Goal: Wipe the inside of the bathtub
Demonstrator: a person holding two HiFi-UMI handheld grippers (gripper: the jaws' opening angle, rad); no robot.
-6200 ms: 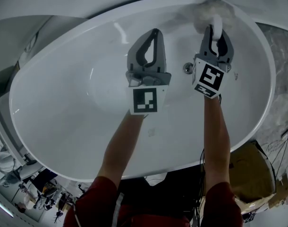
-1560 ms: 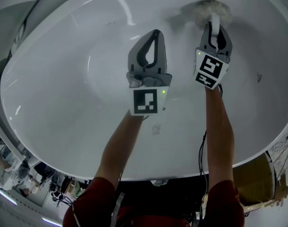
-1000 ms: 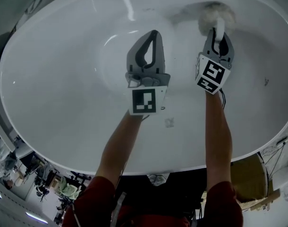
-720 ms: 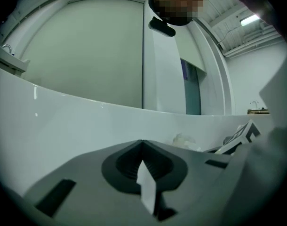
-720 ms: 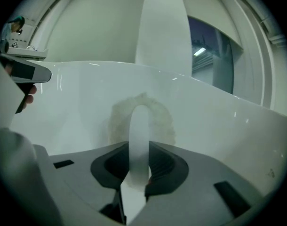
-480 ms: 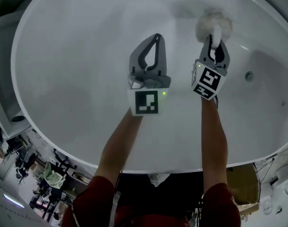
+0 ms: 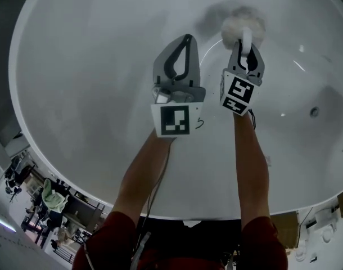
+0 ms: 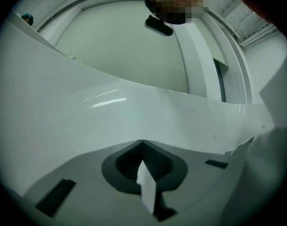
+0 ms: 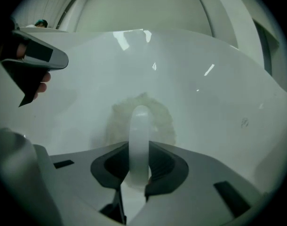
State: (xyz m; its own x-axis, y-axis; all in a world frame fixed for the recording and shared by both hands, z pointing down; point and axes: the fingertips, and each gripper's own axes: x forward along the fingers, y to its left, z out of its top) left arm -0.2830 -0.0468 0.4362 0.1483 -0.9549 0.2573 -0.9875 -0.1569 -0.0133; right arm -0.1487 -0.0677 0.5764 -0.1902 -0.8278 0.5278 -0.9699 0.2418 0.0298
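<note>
The white bathtub (image 7: 76, 94) fills the head view. My right gripper (image 7: 246, 45) is shut on the white handle (image 7: 247, 38) of a fluffy white scrubber (image 7: 239, 26), whose pad presses against the tub's far inner wall. In the right gripper view the handle (image 9: 139, 140) stands between the jaws with the scrubber pad (image 9: 157, 119) behind it. My left gripper (image 7: 186, 39) hovers beside it to the left, shut with nothing in it. In the left gripper view the left gripper (image 8: 142, 143) has its jaws meeting in front of the tub wall (image 8: 87, 121).
The drain (image 7: 314, 112) lies at the right of the tub floor. The tub's near rim (image 7: 177, 210) runs across below my arms. Cluttered room floor (image 7: 42, 207) shows beyond the rim at lower left. The left gripper's body (image 9: 37, 55) shows at the left of the right gripper view.
Both grippers and the scrubber have moved left along the tub, away from the drain, which now lies far to the right. The grips have not changed.
</note>
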